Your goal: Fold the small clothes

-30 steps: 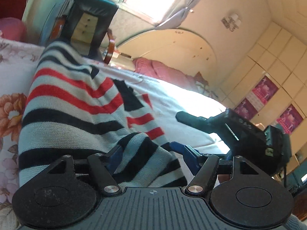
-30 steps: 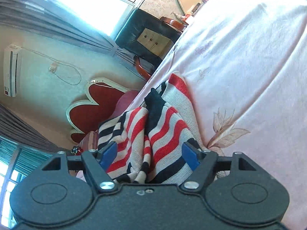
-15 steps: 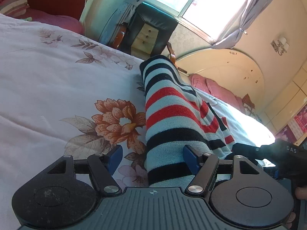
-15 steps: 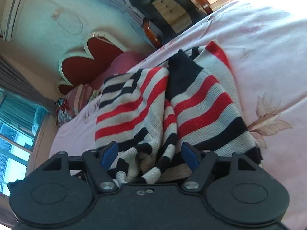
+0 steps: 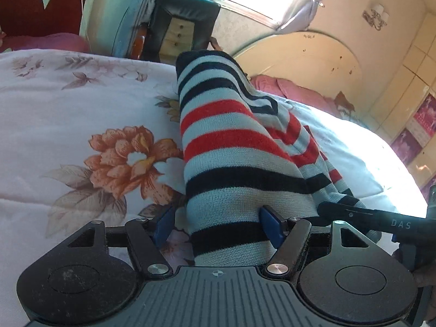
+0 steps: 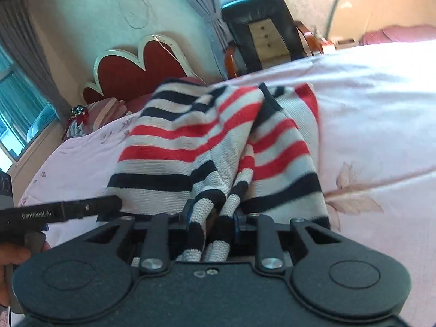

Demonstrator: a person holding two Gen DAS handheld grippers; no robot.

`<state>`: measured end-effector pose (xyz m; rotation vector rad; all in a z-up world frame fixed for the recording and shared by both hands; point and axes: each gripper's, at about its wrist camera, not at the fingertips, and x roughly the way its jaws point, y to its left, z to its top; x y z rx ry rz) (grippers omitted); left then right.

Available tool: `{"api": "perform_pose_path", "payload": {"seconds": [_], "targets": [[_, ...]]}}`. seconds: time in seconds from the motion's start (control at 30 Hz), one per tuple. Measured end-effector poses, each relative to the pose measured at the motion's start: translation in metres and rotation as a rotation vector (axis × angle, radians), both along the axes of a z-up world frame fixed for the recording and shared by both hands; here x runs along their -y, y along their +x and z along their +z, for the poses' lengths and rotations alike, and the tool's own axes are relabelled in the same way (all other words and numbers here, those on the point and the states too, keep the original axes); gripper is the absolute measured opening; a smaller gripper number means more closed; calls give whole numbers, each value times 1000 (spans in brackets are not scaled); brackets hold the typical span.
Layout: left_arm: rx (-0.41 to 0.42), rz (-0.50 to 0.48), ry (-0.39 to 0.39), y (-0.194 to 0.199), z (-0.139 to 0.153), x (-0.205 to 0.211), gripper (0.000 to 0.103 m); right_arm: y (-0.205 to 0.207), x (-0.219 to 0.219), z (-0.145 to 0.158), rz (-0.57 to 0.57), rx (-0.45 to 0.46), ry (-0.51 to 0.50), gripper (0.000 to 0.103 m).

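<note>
Striped sweater (image 6: pixel 207 147) bunched, pinched in the clenched right claw (image 6: pixel 209 222), between the spread left claw (image 5: pixel 218 224).

Bare bedspread (image 5: pixel 68 114) lies left of the striped sweater (image 5: pixel 231 147); the right gripper (image 5: pixel 362 215) apparently crowds its other side.

Pink floral bedspread (image 5: pixel 81 114), striped knit garment (image 5: pixel 231 163) lying bunched on it

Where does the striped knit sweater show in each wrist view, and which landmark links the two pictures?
Left wrist: red, navy and white striped knit sweater, centre, running up from the gripper.
Right wrist: sweater centre, bunched at the fingers.
Shared landmark: red heart-shaped headboard.
</note>
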<state>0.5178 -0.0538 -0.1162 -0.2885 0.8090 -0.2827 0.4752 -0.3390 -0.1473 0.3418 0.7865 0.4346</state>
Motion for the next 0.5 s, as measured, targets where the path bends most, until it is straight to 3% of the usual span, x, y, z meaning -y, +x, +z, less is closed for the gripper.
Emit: {"api": "perform_pose_path", "payload": {"seconds": [0.1,0.17,0.2,0.27,0.37,0.5], "targets": [[1,13,-12,-2,3,-3,68,2,2,6,-22,-30,32,37],[33,15,-23,-4,11,-9,68,-1,3,17,-73,7,5,73],[61,28,-35,-6,15,-14,68,-3,3,23,-96,42,-13,78],[90,81,-62,-3,19,-28,68,6,3,29,-106,40,-22,76],[65,145,-66,7,17,-43,68,28,2,27,-120,-54,-29,68],[12,115,-35,18,7,-40,68,44,-18,20,-91,-113,-92,59]]}}
